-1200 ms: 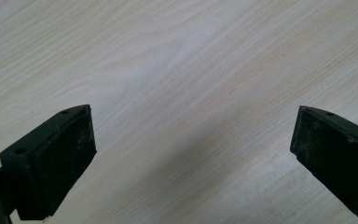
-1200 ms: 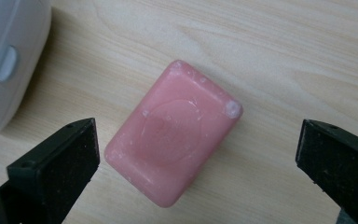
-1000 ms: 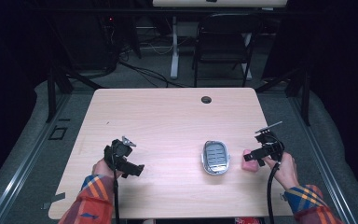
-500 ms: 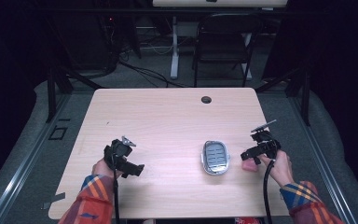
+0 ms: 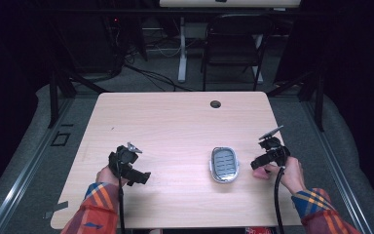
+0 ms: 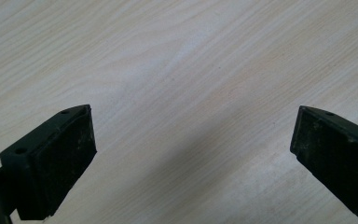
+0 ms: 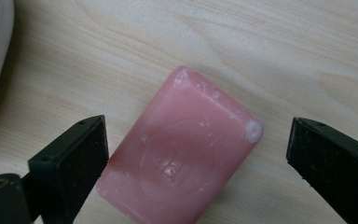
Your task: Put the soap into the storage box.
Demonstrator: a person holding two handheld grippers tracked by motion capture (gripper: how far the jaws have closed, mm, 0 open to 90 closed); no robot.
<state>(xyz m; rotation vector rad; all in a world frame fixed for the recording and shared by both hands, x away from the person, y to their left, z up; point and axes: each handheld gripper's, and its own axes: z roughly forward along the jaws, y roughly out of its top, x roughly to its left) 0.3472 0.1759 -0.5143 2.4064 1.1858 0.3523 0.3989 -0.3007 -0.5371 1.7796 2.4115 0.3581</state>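
A: Can any text, label, brand or number be read?

B: None can be read. A faint stamped mark is seen on the pink rectangular soap bar (image 7: 179,158), but its letters cannot be made out.

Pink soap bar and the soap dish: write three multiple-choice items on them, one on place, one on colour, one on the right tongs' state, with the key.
1. Where does the soap bar lie?
A. in the soap dish
B. on the table, right of the soap dish
C. at the table's far edge

2. What colour is the soap bar?
A. pink
B. green
C. white

3. How do the right tongs stand?
A. shut with nothing between the pads
B. clamped on the soap dish
C. open, pads either side of the soap bar

Key: B, the high view shows the bar on the table beside the soap dish; A, the right gripper view shows it pink; C, the far pad stands clear of the bar, though the jaws have just been closing.
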